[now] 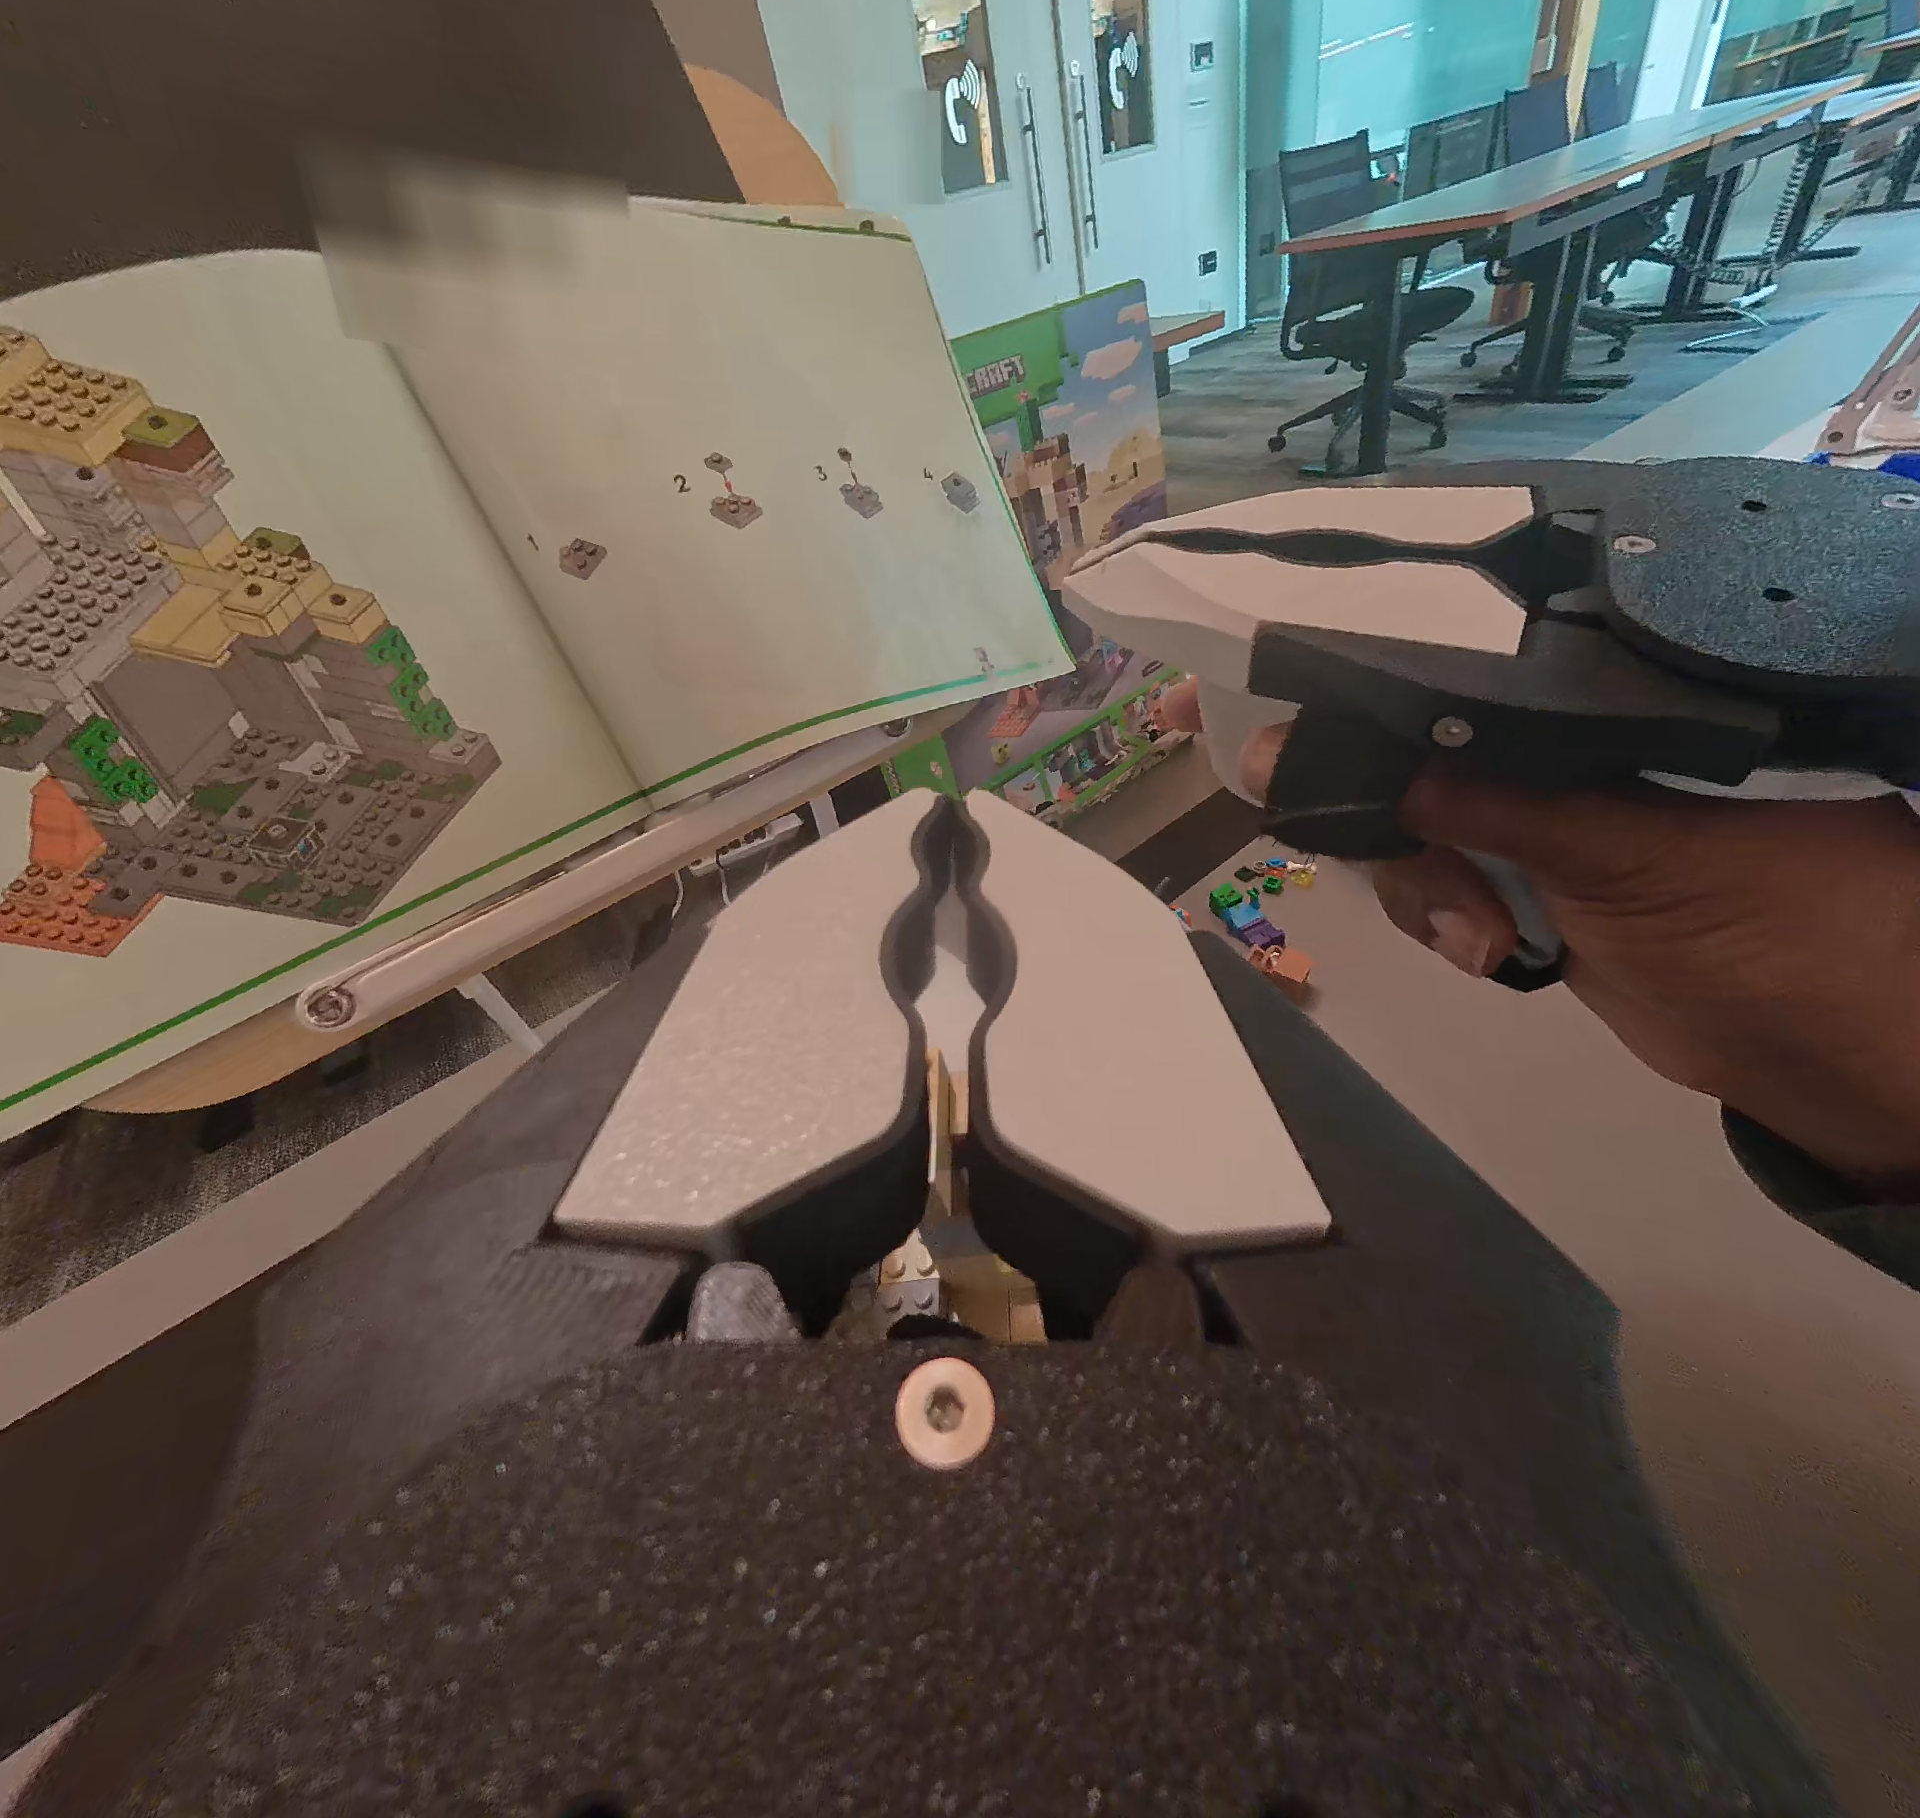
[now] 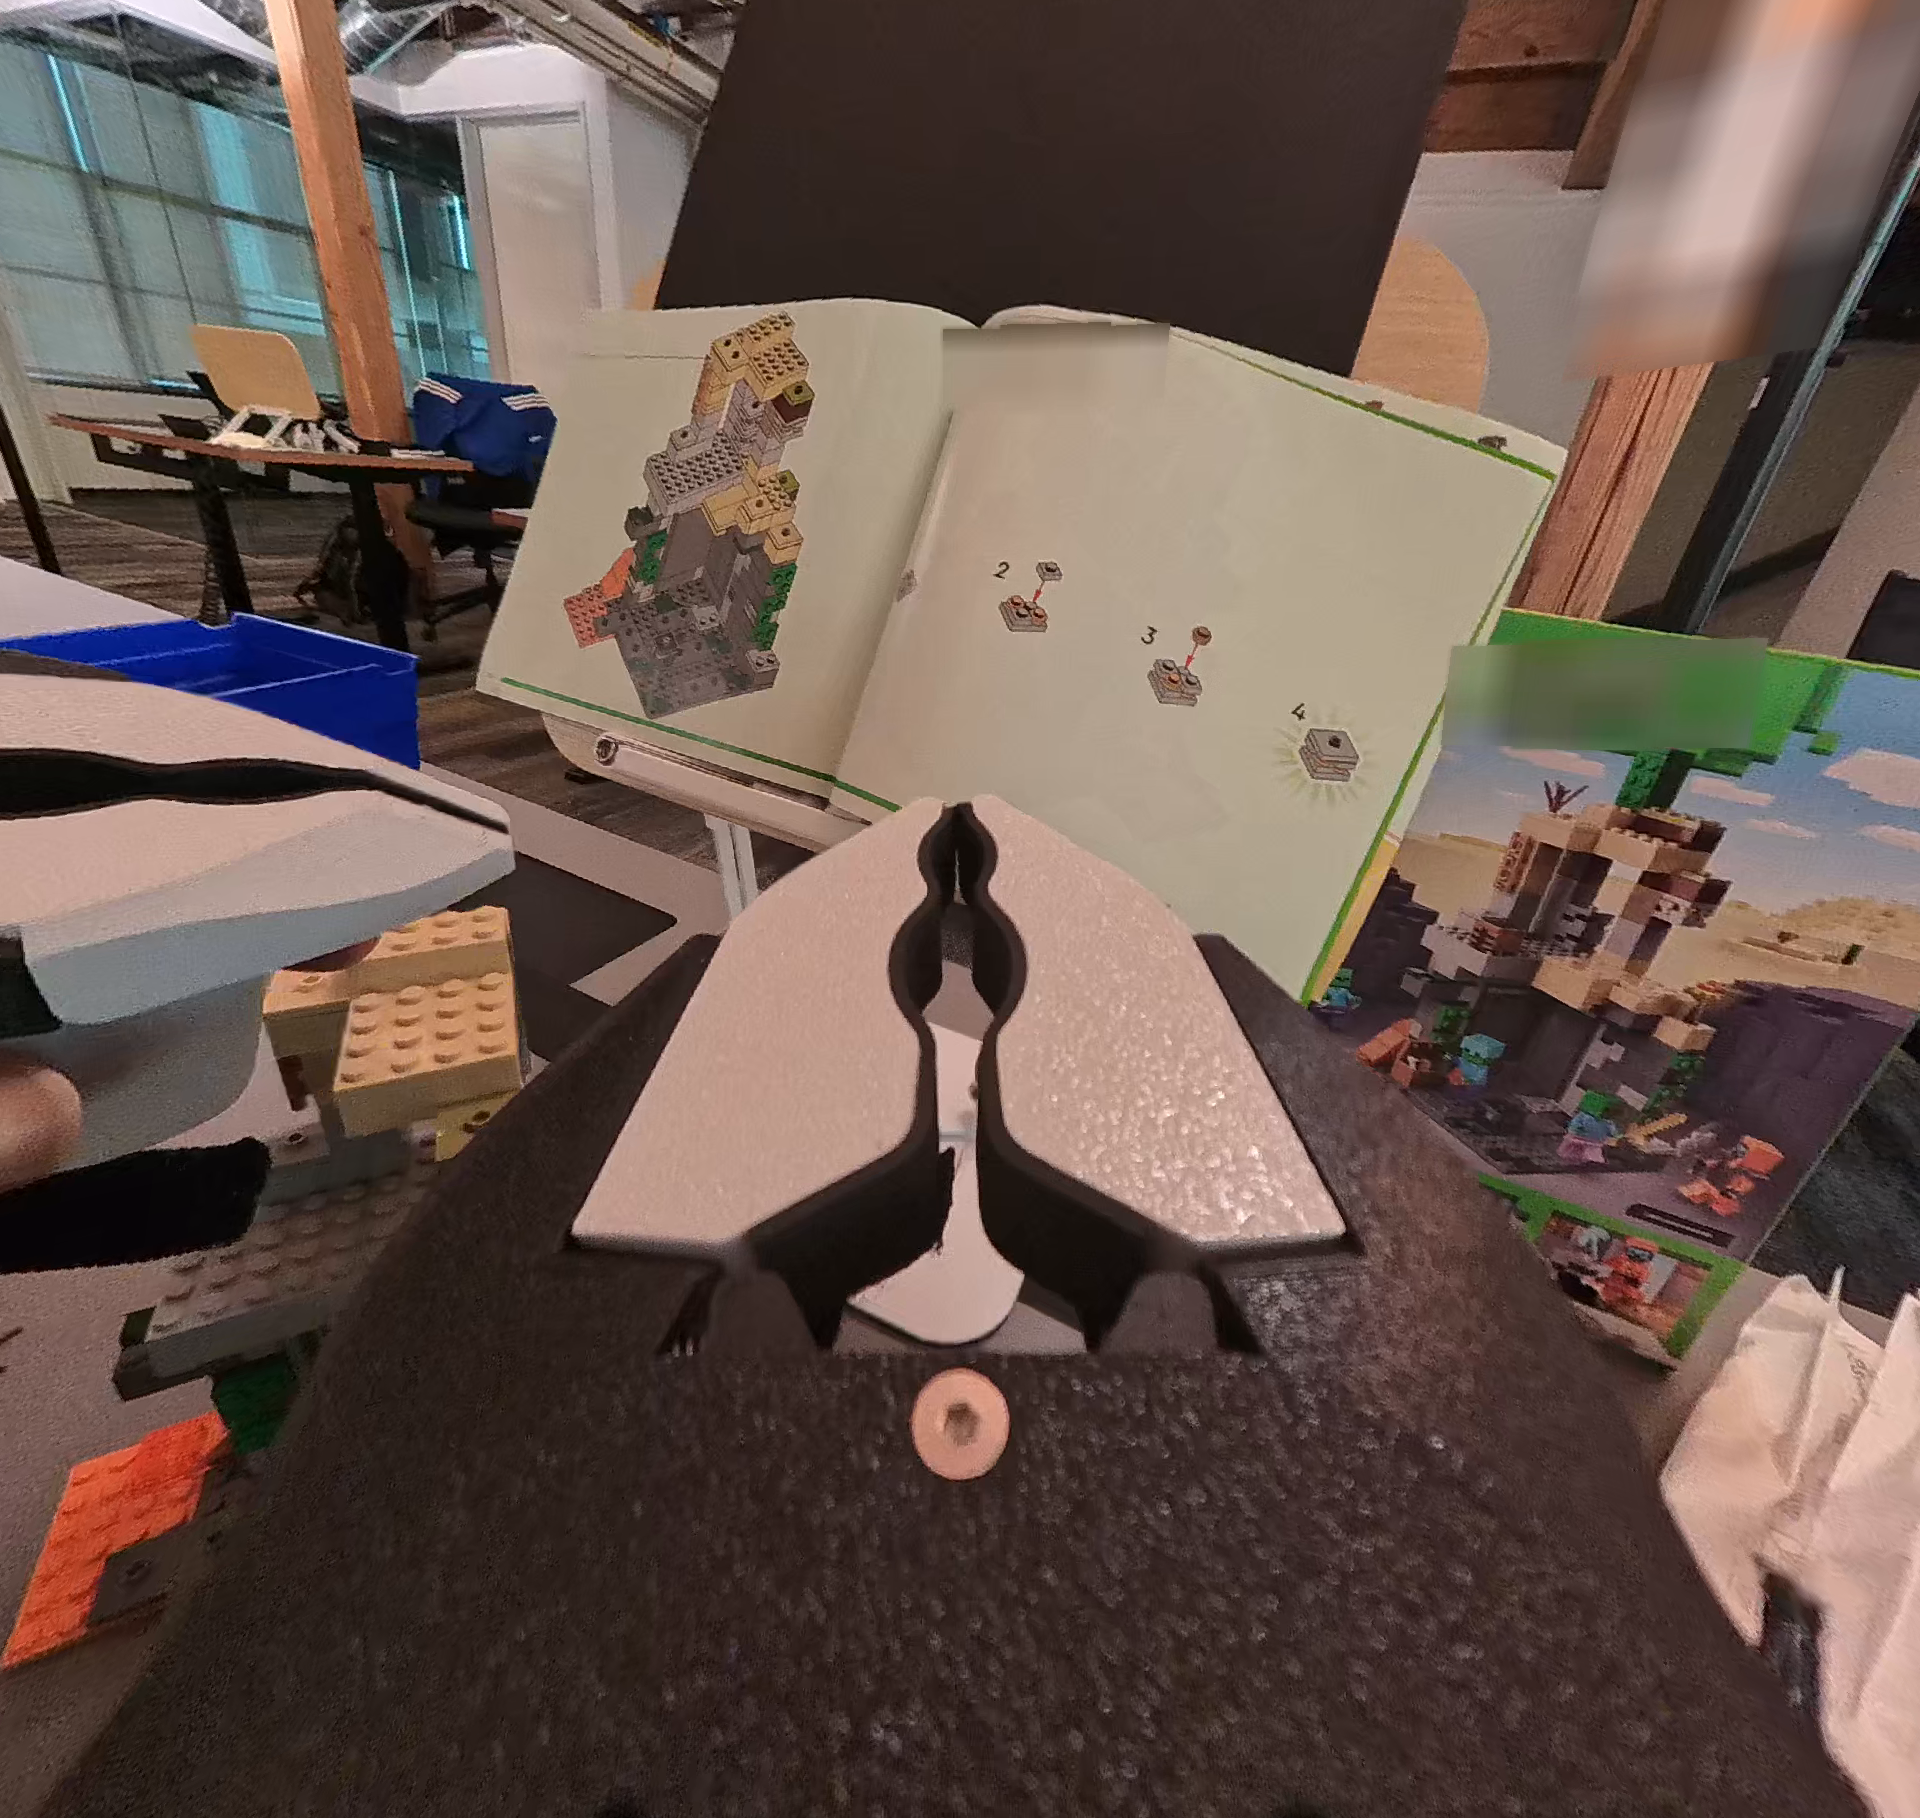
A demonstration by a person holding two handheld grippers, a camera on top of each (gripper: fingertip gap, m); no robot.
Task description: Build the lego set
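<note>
My left gripper [image 1: 954, 810] is shut and nothing shows between its tips. It hovers over the partly built lego model [image 2: 426, 1020], made of tan bricks on grey plates with an orange plate [image 2: 114, 1519] at the front. Bits of the model show through the gap under the left gripper's jaws [image 1: 914, 1285]. My right gripper [image 2: 961, 812] is also shut with nothing at its tips. It is held to the right of the model and points at the open instruction booklet [image 2: 1091, 542], which also shows in the left wrist view [image 1: 623, 438]. Each gripper also shows in the other's view, sideways.
The booklet rests on a tilted stand [image 1: 436, 958]. The lego set box [image 2: 1621, 989] stands upright to its right. Small loose lego pieces [image 1: 1262, 911] lie on the table. A blue bin [image 2: 260, 672] is at the far left and crumpled white bags [image 2: 1818, 1477] at the right. Across from one pair of fingers to the other is roughly 8 cm.
</note>
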